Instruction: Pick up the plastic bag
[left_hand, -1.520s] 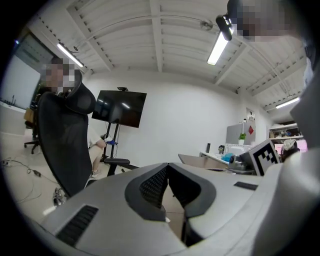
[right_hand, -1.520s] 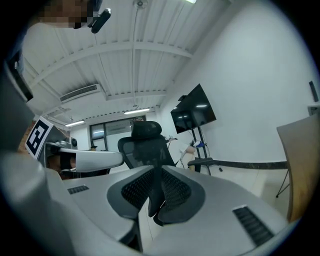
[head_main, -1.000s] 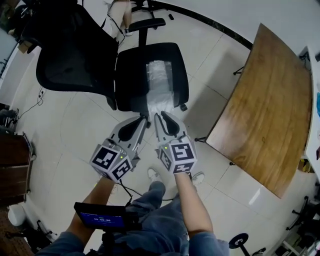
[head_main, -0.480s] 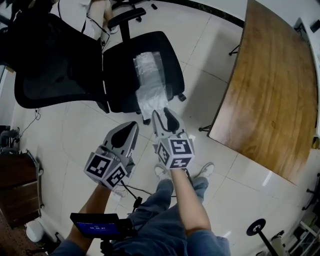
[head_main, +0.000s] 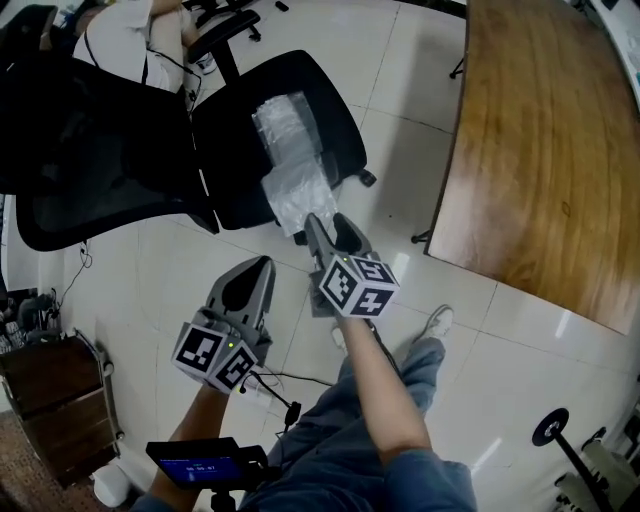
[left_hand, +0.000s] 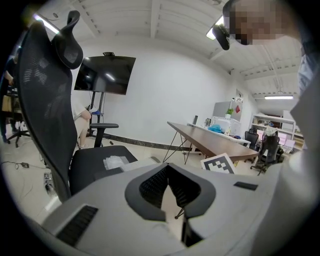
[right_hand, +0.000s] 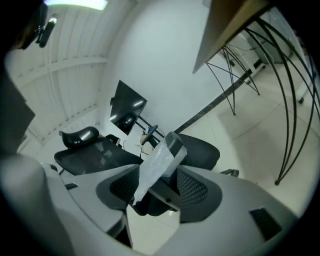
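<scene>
Two grippers are working here, over one bag, one black chair, one wooden table and one monitor.

The right gripper is opening its jaws, and they are standing wide. The bag is lying between them: in the right gripper view, a crumpled clear strip of the bag is running down through the gap of the right gripper, close against one pad. The other pad is standing clear of it, so nothing is pressing on it. The rest of the bag is resting just ahead of the jaws, on the seat of the chair, with its near end hanging off the seat's front edge.

The left gripper is hovering beside and slightly behind the right one, away from the chair. In the left gripper view, the tips of the left gripper are meeting with nothing between them. The bag is showing ahead and to its left on the seat.

The table is standing to the right of both grippers, well apart from them. White floor tiles are spreading below. The monitor is standing on a stand against a white wall beyond the chair. A person in a white top is sitting behind the chair's back.
</scene>
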